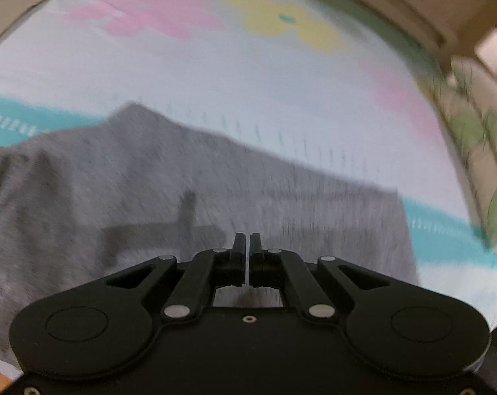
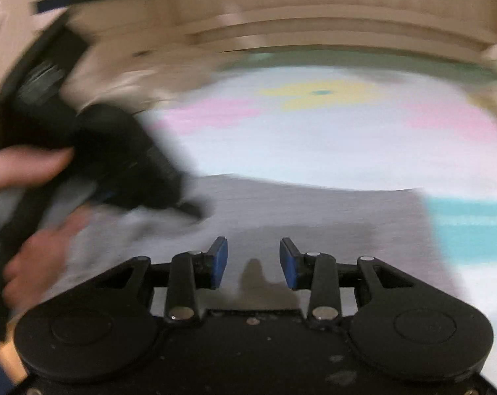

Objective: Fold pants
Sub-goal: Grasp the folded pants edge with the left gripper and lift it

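Grey pants [image 1: 189, 177] lie spread on a pale patterned blanket [image 1: 215, 75]; their right edge shows in both views. My left gripper [image 1: 247, 242] hovers over the grey cloth with its fingers shut, and I see no fabric pinched between them. In the right wrist view the pants [image 2: 314, 210] fill the lower middle. My right gripper [image 2: 253, 260] stands open over them, its blue pads [image 2: 219, 263] apart with nothing between. The left gripper [image 2: 194, 212] appears blurred at the left, held by a person's hand [image 2: 27, 168], its tips low on the cloth where the fabric bunches.
The blanket carries pink patches, a yellow flower [image 1: 281, 23] and a teal stripe [image 2: 469, 227]. A beige wooden frame [image 2: 330, 26] runs along the far side. Floral fabric [image 1: 479, 138] lies beyond the blanket's right edge.
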`<state>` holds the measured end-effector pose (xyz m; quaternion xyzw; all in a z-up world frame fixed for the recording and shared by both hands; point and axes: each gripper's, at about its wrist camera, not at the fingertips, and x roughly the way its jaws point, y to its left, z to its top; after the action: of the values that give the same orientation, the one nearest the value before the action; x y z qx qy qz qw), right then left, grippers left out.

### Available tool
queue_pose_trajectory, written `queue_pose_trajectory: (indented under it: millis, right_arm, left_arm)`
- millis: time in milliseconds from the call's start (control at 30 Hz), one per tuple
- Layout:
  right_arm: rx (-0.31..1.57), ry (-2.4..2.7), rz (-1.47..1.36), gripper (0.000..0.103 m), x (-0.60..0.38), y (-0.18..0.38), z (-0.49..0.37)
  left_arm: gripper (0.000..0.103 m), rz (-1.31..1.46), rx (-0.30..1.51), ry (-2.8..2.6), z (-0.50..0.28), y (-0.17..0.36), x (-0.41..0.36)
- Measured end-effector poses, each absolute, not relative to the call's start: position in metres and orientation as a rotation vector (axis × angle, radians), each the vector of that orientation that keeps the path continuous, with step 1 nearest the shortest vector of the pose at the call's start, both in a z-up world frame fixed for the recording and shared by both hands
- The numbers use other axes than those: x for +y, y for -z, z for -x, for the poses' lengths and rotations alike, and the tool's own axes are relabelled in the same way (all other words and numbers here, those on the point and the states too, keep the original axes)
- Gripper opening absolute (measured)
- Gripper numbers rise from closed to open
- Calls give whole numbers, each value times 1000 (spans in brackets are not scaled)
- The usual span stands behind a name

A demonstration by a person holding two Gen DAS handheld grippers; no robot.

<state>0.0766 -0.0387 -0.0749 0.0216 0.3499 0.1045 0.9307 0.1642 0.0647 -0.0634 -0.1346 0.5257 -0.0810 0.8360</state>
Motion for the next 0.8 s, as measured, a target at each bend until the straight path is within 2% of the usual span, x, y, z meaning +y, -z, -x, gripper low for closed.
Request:
queue_pose_trajectory:
  millis: [167,267,367,433,500,700,800]
  right_arm:
    - [704,13,-171,36,-85,74,-102]
    - [721,84,-196,32,-99,84,-117]
    - [788,129,-224,26,-108,103,-128]
    - [875,169,-266,9,-113,123,-130]
    - [875,187,-324,1,-122,134,-123]
    - [887,184,-292,2,-120,129,-125]
    - [872,193,-295,12,-115,115,-120]
  left_arm:
    - [3,126,1175,227,-155,90,36]
    - [8,45,1140,246,-151,90,25]
    - [9,74,1141,242,-151,91,27]
    - [9,102,1144,239,-151,91,30]
    - [12,132,1145,237,-153,93,34]
    - [15,203,1143,226,-157,91,43]
    - [15,228,1105,167,-153,77,51]
